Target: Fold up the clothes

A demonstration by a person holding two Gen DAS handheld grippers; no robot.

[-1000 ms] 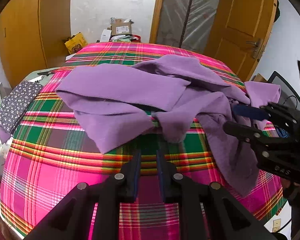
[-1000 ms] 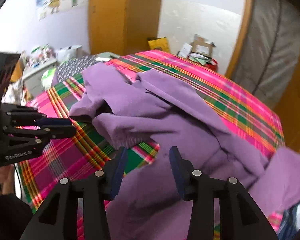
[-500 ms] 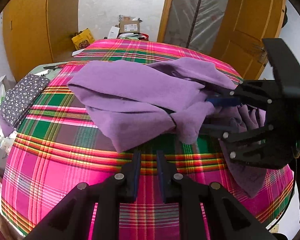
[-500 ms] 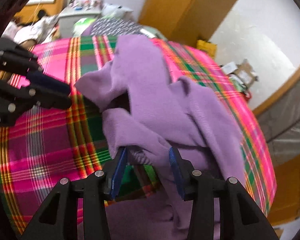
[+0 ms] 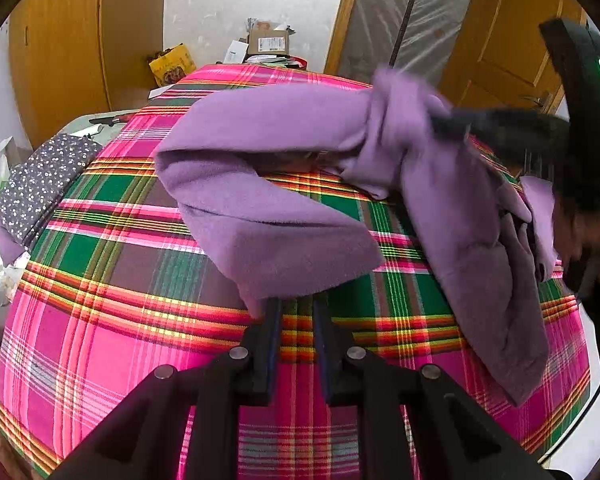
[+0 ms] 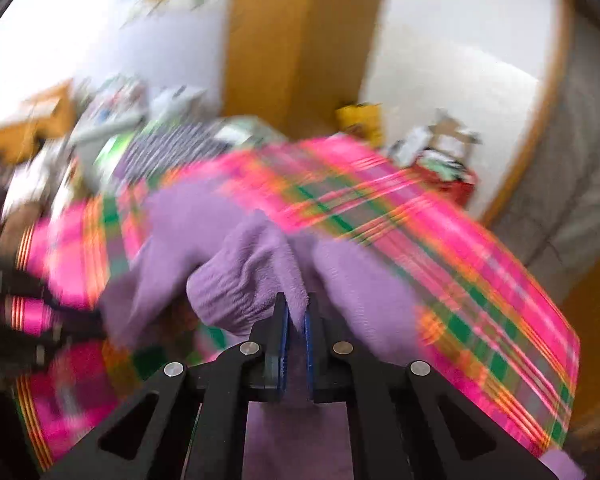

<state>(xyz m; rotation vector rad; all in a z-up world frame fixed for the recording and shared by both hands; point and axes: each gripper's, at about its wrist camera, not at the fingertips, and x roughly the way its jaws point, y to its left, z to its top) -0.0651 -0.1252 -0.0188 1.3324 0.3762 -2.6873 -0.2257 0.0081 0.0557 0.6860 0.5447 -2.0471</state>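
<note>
Though illegible, label (image 5: 269, 44) beyond purple garment (image 5: 268, 240)

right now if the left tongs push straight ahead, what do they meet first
Most likely the near edge of the purple garment, lying just past the tips of the left tongs; the plaid tablecloth lies beneath, though depth is unclear.

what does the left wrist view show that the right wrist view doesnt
Only the left wrist view shows the left gripper with nothing between its fingers, and the right gripper from outside, lifting the purple garment off the plaid cloth. Only the right wrist view shows the right gripper's jaws closing with purple fabric pinched between them, by the gathered cuff. Both show the garment, the plaid cloth, the dotted fabric at its side and the cardboard box beyond.
</note>
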